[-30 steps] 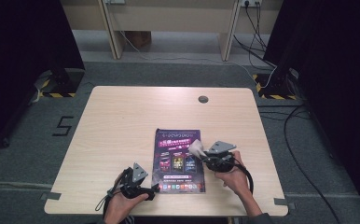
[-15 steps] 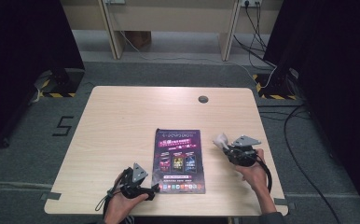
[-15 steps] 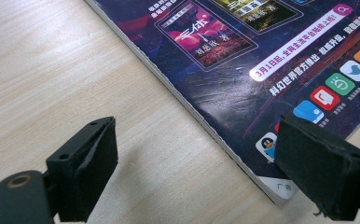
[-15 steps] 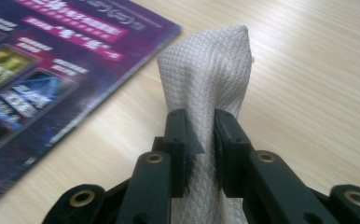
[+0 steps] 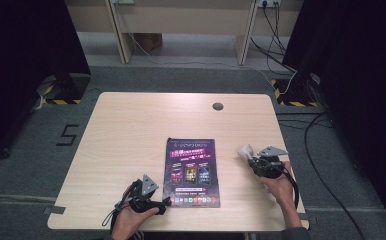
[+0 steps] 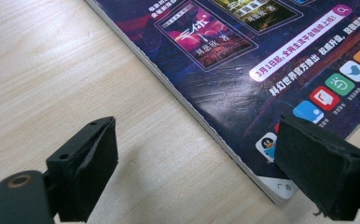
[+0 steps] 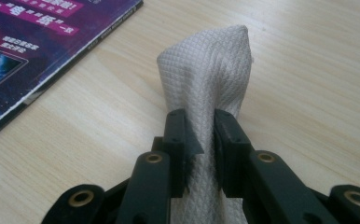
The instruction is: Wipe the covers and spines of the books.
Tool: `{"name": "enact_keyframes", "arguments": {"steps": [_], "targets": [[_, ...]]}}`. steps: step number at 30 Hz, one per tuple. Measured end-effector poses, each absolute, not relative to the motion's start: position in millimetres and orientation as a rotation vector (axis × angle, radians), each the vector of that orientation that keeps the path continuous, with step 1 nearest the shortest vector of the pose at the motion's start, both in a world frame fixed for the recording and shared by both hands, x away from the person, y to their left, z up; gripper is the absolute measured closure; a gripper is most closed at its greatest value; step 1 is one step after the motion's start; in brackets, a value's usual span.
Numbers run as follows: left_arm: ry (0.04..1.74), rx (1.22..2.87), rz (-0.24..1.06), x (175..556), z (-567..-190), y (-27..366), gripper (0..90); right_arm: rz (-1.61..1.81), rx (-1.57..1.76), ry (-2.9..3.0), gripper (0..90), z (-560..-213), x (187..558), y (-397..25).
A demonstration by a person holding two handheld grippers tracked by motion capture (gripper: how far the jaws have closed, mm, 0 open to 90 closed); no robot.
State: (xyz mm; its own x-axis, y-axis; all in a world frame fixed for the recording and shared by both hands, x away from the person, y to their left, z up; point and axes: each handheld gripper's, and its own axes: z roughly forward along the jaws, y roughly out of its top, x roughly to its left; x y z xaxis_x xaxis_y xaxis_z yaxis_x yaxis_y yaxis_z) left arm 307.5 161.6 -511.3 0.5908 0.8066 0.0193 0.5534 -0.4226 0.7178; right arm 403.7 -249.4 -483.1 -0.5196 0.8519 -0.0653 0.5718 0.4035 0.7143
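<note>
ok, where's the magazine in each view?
High view: magazine flat at table centre, between the grippers.
Left gripper view: fills upper right, its corner by the right-hand jaw.
Right gripper view: top-left corner, left of the white cloth.
Shared landmark: its purple cover.

Left gripper [image 5: 165, 202] low near the tabletop [image 5: 121, 145] edge, gripped from behind by the left hand [image 5: 131, 220]; fingers [image 6: 87, 170] spread wide apart, nothing between them. Right gripper [image 5: 246, 152] held by the right hand [image 5: 278, 187], forearm angled in from the lower right; fingers [image 7: 180, 140] pressed close together, pinching a white cloth [image 7: 211, 70] that rises beyond the fingertips.
</note>
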Motion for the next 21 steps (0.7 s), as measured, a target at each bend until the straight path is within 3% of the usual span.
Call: {"name": "enact_keyframes", "arguments": {"steps": [15, 21], "targets": [[1.073, 2.136, 0.478, 307, -511, 162, 12.6, 0.833, 1.266, 2.274, 75.8, -494, 408, -255], [1.072, 2.137, 0.479, 307, -511, 162, 12.6, 0.829, 1.287, 2.281, 69.7, -497, 409, -256]]}}
